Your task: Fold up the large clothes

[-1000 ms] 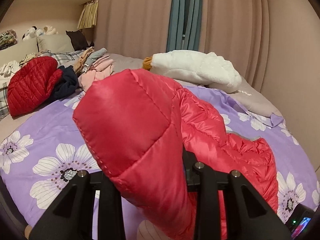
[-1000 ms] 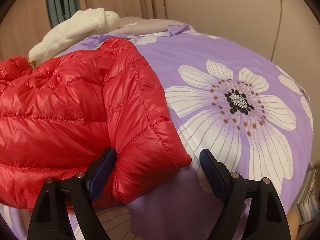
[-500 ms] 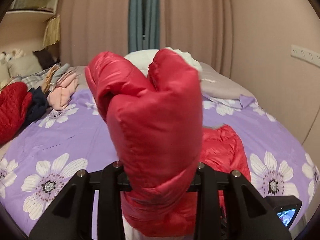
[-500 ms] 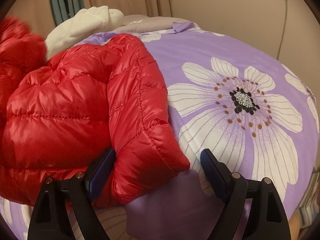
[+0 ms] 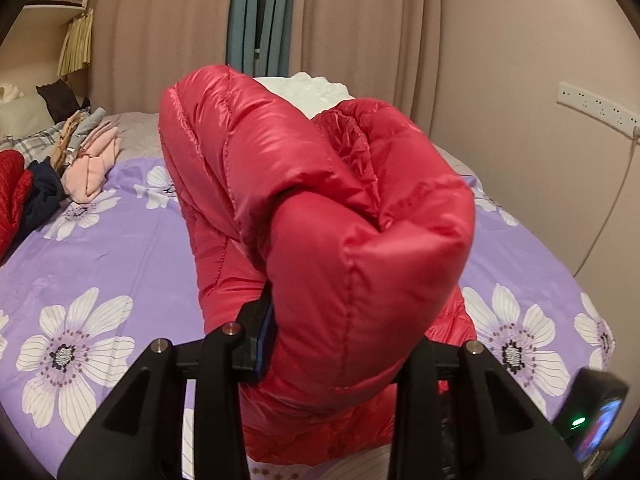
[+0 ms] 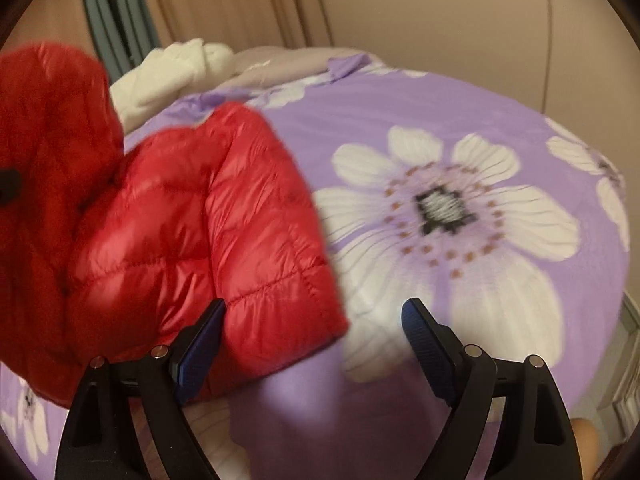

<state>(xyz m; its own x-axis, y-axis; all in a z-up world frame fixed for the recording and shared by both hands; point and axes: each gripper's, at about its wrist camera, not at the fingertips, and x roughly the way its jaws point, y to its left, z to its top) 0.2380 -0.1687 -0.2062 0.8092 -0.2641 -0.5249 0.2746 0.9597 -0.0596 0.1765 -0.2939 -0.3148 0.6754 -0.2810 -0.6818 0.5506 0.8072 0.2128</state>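
Red, shiny, quilted down fabric fills most of the left view: the jacket (image 5: 320, 240) is gripped by the left gripper (image 5: 336, 340), whose fingers are narrow and pressed on a thick puffy fold, lifted above the bed (image 5: 100, 248). From that fold the rest of the jacket hangs down and runs to the right, where its lower part lies on the purple flowered sheet.

In the right view, the right gripper (image 6: 312, 320) stands with its fingers wide apart and holds nothing. The corner of the jacket (image 6: 248, 240) lies just beside its left finger (image 6: 200, 344), perhaps touching it; the picture is blurred, so I cannot tell. The right finger is over bare sheet, well apart from the fabric.

So the long axis of the jacket goes from the raised fold in the left gripper down to this corner near the right one. I judge the left side is being carried over to lay one half on the other, and the right gripper is the nearer one to hold the lower corner. Puffy fabric is slippery and may spring open.

Farther away lie a white fluffy garment (image 5: 312, 88) by the curtains (image 5: 360, 20) and a pile of clothes (image 5: 80, 152) at the left
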